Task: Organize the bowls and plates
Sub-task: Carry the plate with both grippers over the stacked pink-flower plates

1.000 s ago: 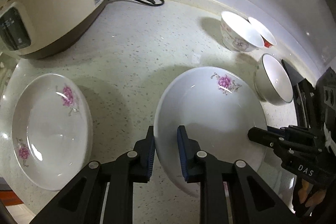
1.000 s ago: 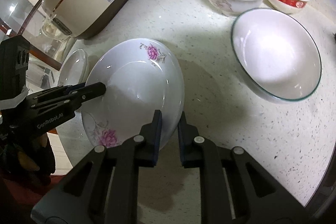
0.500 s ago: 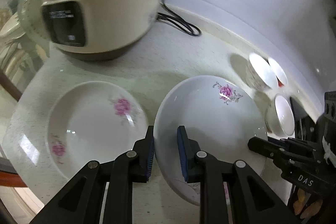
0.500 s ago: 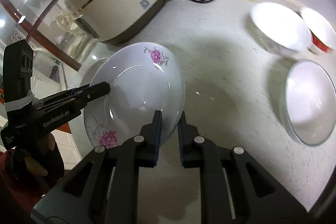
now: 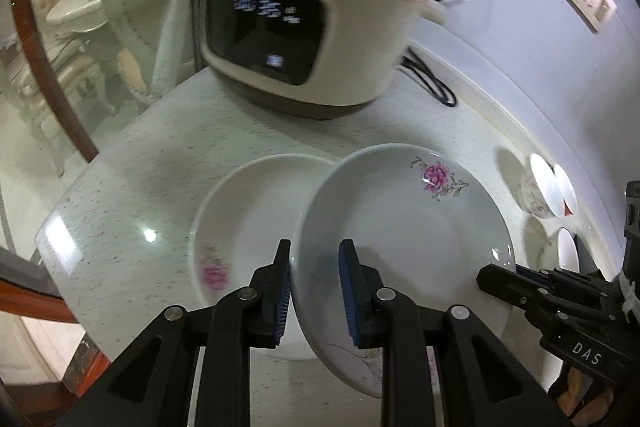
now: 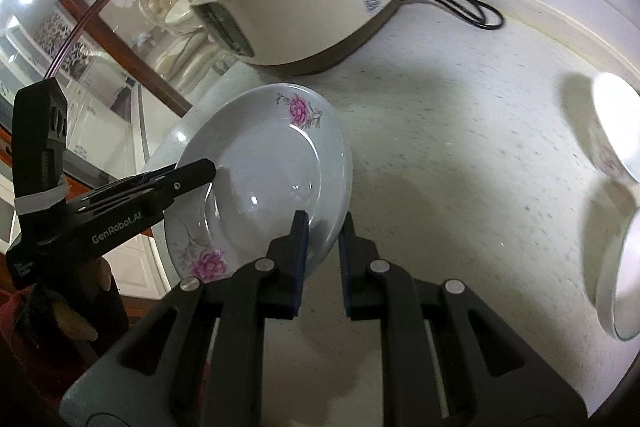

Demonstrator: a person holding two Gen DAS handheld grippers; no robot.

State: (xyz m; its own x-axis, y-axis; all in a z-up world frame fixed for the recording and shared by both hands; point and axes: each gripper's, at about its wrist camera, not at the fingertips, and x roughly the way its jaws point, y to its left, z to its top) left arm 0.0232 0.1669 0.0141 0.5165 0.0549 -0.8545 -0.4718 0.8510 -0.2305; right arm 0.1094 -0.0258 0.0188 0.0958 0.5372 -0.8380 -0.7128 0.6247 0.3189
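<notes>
Together both tongs (image 5: 314,285) (image 6: 323,247) pinch the flowered plate (image 5: 404,227) aloft.

Held plate (image 5: 404,239) covers right side of second plate (image 5: 244,227) in left view; near rim of both hidden behind left gripper (image 5: 314,287) fingers. Second plate's flower print smeared, can't make out detail. Right view: second plate almost fully hidden under held one, only sliver showing. Cooker (image 5: 316,15) display text blurred, unreadable. Cooker top cut off by frame in right view. Bowls (image 6: 616,131) at right edge blurred and cropped, pattern not readable. Cord (image 6: 460,3) end hidden behind cooker.
</notes>
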